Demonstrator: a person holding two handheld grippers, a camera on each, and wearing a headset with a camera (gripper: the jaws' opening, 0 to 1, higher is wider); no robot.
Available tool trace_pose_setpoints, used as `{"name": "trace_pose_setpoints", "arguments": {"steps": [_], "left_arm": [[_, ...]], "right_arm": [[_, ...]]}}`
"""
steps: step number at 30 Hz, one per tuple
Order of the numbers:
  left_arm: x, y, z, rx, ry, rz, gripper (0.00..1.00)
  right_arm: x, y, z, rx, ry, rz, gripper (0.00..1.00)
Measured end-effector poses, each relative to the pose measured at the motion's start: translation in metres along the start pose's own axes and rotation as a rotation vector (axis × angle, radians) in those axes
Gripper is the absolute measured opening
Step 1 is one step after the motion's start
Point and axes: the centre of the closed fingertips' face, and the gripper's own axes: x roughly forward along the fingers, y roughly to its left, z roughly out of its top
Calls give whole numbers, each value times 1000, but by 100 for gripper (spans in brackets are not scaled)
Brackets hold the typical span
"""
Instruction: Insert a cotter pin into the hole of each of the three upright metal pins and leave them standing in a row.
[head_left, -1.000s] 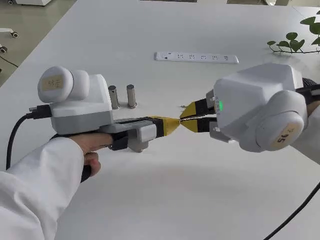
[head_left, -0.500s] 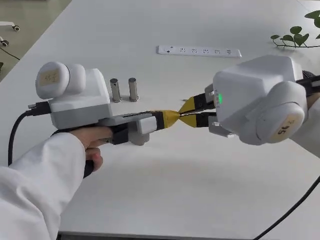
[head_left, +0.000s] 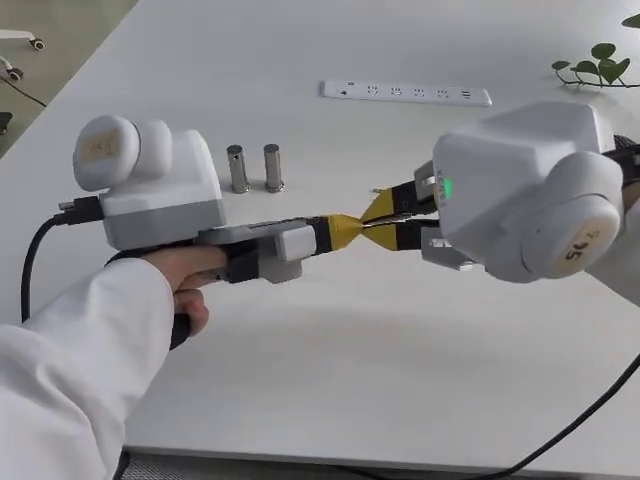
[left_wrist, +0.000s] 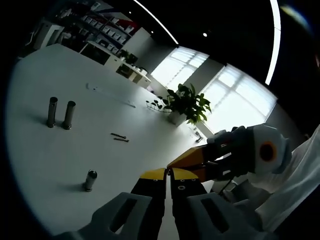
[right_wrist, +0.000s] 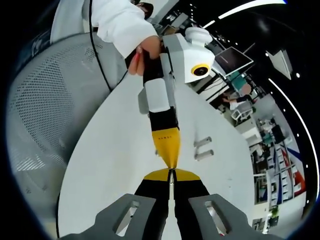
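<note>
Table: white workbench, with plenty of open surface under both hands, so a dropped part should land where it can be picked up.
Right gripper: in from the right, jaws drawn narrow and pinching a thin metal sliver that I take for a cotter pin.
Left gripper: held level, jaws pressed together, its yellow tip touching the right gripper's tip. Whether it has any bite on the sliver, I cannot tell.
Power strip: lies far back, well apart from the work.
Metal pins: two stand upright side by side just beyond the left gripper. The left gripper view shows a third standing alone, apart from that pair.
Spare pins: two thin pieces lie flat on the table beyond the lone one.
Cotter pin: up in the air where the tips meet, not in any hole yet.
Step in hand: looks like a tip-to-tip re-grip of the pin.
Doing it well: one gripper should keep its pinch until the other has closed fully. Take it near one end so a long free length points forward. Keep both tips level, since a thing this thin will twist or slip at the slightest skew.
</note>
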Motion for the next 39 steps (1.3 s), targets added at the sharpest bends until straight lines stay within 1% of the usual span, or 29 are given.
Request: {"name": "trace_pose_setpoints", "arguments": {"steps": [2, 5, 6, 8, 12, 14, 16, 18, 22, 23, 26, 30, 32, 34, 36, 38, 39], "left_arm": [[0, 0, 0, 1, 1, 1, 0], [0, 0, -3, -3, 15, -1, 0], [0, 0, -4, -9, 22, -2, 0], [0, 0, -8, -40, 48, -3, 0], [-1, 0, -13, -22, 75, 1, 0], [-1, 0, -16, -20, 93, 7, 0], [-2, 1, -16, -28, 100, 14, 0], [-2, 1, -17, -21, 111, 18, 0], [-4, -1, -19, 26, 135, 21, 0], [-5, -1, -20, 46, 139, 23, 0], [-5, 0, -20, 58, 143, 27, 0], [-6, 1, -20, 50, 141, 26, 0], [-7, 1, -19, 52, 135, 24, 0], [-9, 0, -18, 48, 135, 20, 0], [-13, 1, -18, 58, 139, 22, 0], [-17, 4, -17, 81, 142, 31, 0], [-19, 5, -17, 100, 141, 33, 0]], "right_arm": [[0, 0, 0, 7, -2, -2, 0], [0, 2, 0, 7, 0, 2, 0], [0, 3, 0, 8, 0, 4, 0], [0, 7, 0, 11, -1, 12, 0], [3, 13, 0, 7, 2, 25, 0], [3, 15, 0, 10, 3, 30, 0], [4, 15, 0, 9, 4, 28, 0], [4, 17, 1, 15, 2, 34, 0], [5, 19, 3, 27, -12, 38, 0], [6, 19, 3, 34, -13, 39, 0], [6, 20, 3, 37, -17, 37, 0], [7, 20, 4, 50, -25, 35, 0], [7, 22, 3, 52, -28, 44, 0], [8, 24, 0, 70, -23, 51, 6], [7, 24, 0, 83, -32, 41, 9], [6, 24, -2, 111, -31, 41, 11], [6, 26, -3, 146, -35, 50, 12]]}}
